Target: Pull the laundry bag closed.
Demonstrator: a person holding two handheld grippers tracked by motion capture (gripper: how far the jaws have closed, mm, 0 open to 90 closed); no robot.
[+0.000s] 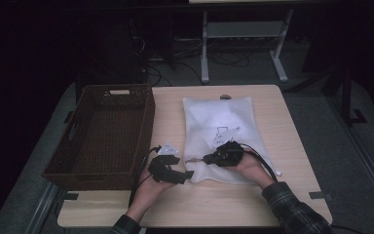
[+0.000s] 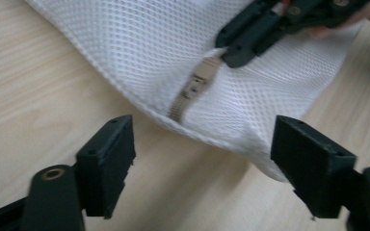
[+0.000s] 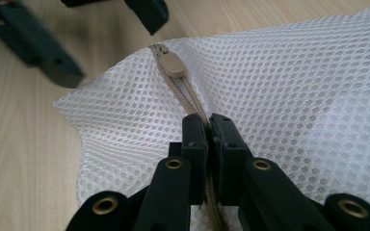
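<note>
A white mesh bag lies flat on the wooden table. Its beige zipper ends near the bag's front left corner. My right gripper is shut on the zipper's pull, just behind the slider; in the high view the right gripper rests over the bag's left front part. My left gripper is open, jaws wide apart, low over the table just short of the bag's corner, touching nothing. From above, the left gripper sits beside that corner.
A dark brown wicker basket, with nothing inside, stands on the left half of the table. A small white tag lies between the basket and the bag. Bare table runs along the front edge and right of the bag.
</note>
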